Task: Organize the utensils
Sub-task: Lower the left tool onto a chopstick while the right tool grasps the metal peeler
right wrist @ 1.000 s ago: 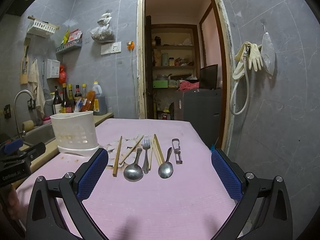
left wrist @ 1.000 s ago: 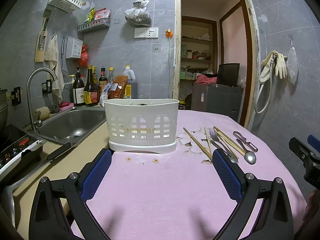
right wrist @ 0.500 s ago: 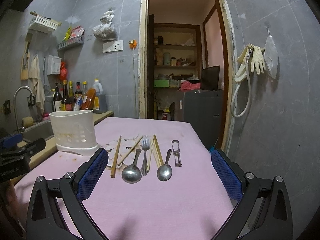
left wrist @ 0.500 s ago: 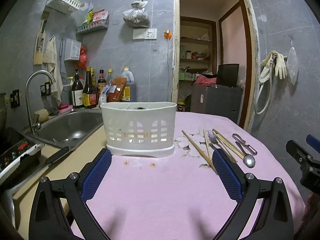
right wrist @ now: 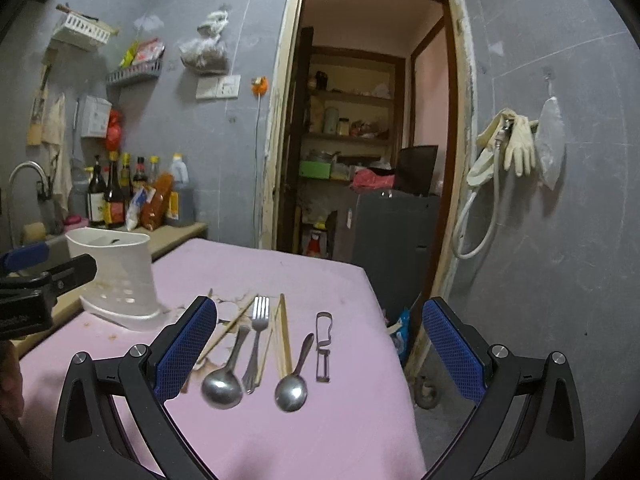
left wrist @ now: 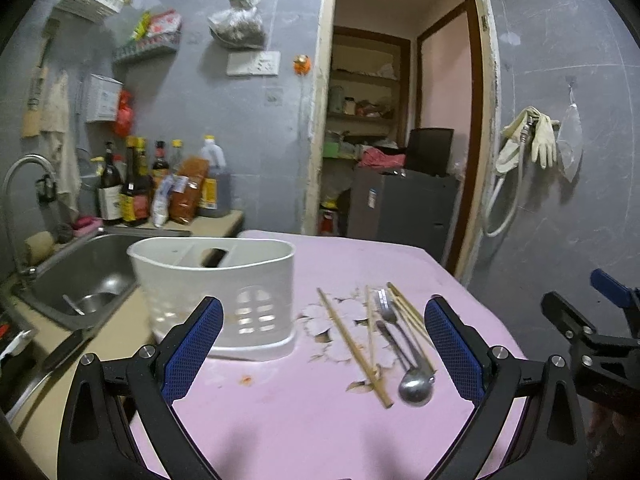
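Right wrist view puts the utensils straight ahead of the right claw (right wrist: 320, 344), laid side by side on the pink cloth (right wrist: 360, 420) and framed between its two blue pads: a big spoon (right wrist: 224, 384), a fork (right wrist: 256, 344), chopsticks (right wrist: 283, 336), a smaller spoon (right wrist: 294, 384) and a peeler (right wrist: 323, 344) furthest to its right. They lie close, some touching, so the likely slip, I'd say, is the fingers closing on two pieces at once or nudging a neighbour askew; flat steel on soft cloth also looks hard to get under, and a spoon could skid away from the pads. The chopsticks are thin and would probably roll or splay if pinched off-centre. Ahead and left of that claw stands the white caddy (right wrist: 116, 276); it looks light, and a utensil dropped against its rim might tip it toward the sink (left wrist: 80, 272) just beyond. The left claw (left wrist: 324, 340) has the caddy ahead, partly behind its left pad, with the utensils lying ahead toward its right pad. Both claws are spread wide, gripping nothing and touching nothing; whether they hover clear of the cloth by much I cannot tell.
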{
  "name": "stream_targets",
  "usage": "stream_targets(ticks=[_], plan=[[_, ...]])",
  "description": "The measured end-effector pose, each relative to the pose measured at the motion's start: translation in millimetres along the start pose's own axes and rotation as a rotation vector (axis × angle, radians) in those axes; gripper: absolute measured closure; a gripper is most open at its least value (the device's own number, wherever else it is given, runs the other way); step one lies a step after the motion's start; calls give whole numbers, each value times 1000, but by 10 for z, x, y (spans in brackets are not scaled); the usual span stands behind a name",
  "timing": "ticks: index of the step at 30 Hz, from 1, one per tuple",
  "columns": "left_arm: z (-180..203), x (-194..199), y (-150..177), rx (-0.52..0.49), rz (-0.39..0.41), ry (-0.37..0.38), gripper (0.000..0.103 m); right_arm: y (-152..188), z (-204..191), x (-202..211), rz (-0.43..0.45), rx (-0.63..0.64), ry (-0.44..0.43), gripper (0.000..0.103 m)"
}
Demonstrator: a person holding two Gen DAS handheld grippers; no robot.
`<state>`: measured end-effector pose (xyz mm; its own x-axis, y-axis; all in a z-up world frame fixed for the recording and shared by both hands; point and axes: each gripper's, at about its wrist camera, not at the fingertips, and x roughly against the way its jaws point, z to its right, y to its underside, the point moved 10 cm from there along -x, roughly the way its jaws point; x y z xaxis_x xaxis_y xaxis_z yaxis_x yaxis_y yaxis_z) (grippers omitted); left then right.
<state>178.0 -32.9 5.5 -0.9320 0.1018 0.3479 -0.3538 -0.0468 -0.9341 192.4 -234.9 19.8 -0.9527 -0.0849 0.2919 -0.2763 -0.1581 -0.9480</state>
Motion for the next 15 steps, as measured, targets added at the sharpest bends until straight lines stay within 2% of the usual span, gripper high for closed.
stream_targets(ticks=[4, 9, 13, 15], plan=[[48, -234, -8, -8, -70, 16, 4, -32, 68, -281, -56, 28, -31, 0], [40, -586, 134, -14, -204, -36, 5, 59, 163, -698, -149, 78, -38, 0], [140, -812, 254, -25, -238, -24, 5, 176, 259, -1000, -226, 69, -56, 0], [188, -921, 284, -43, -250, -27, 5, 240, 301, -1168, -268, 59, -65, 5]])
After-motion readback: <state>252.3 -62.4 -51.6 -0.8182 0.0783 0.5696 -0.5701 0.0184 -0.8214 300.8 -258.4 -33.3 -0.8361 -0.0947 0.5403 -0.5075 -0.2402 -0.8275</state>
